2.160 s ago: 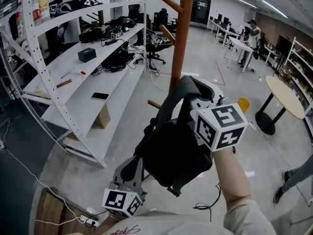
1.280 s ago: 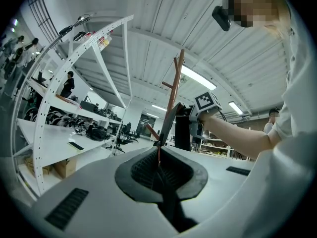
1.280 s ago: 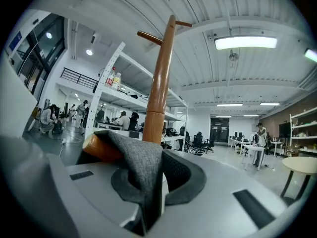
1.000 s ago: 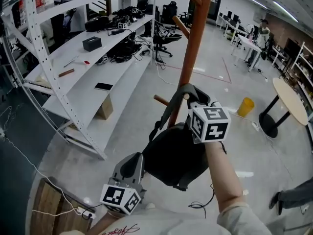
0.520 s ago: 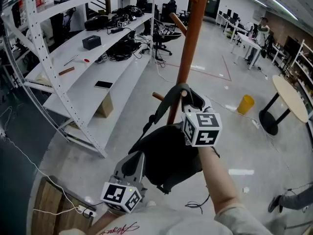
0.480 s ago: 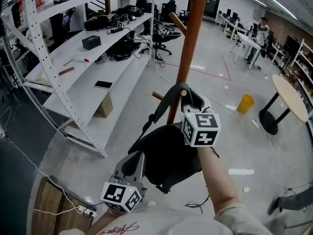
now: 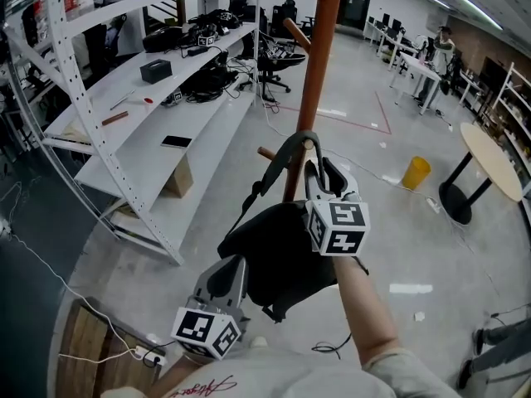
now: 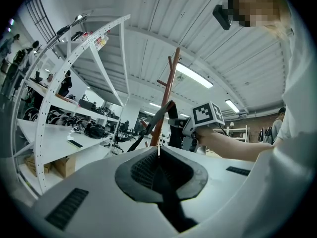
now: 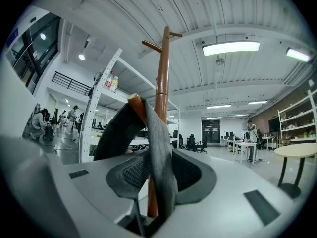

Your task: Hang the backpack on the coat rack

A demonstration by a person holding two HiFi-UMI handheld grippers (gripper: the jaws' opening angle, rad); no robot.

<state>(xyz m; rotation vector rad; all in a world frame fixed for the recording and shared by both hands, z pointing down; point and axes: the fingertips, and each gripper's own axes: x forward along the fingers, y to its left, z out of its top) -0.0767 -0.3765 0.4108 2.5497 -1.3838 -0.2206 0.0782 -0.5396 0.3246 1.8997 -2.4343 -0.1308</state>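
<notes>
Backpack (image 7: 278, 251): hung slack at 6 o'clock of the right gripper (image 7: 313, 166), long axis near vertical, close before the coat rack (image 7: 314, 81). Rack: stood upright at 12 o'clock, straight behind the bag. White shelving (image 7: 133, 131): well apart at 9 o'clock; open floor at 3 o'clock. Right gripper: clenched on the grey strap (image 9: 157, 148), far the nearer tool. Left gripper (image 7: 230, 270): pressed together on nothing, low at 7 o'clock. Lower peg (image 9: 135, 103): showed at the loop's crown, 10 o'clock of the tongs; could not be told whether already inside. Judged: short carry toward 10 o'clock, then down.
</notes>
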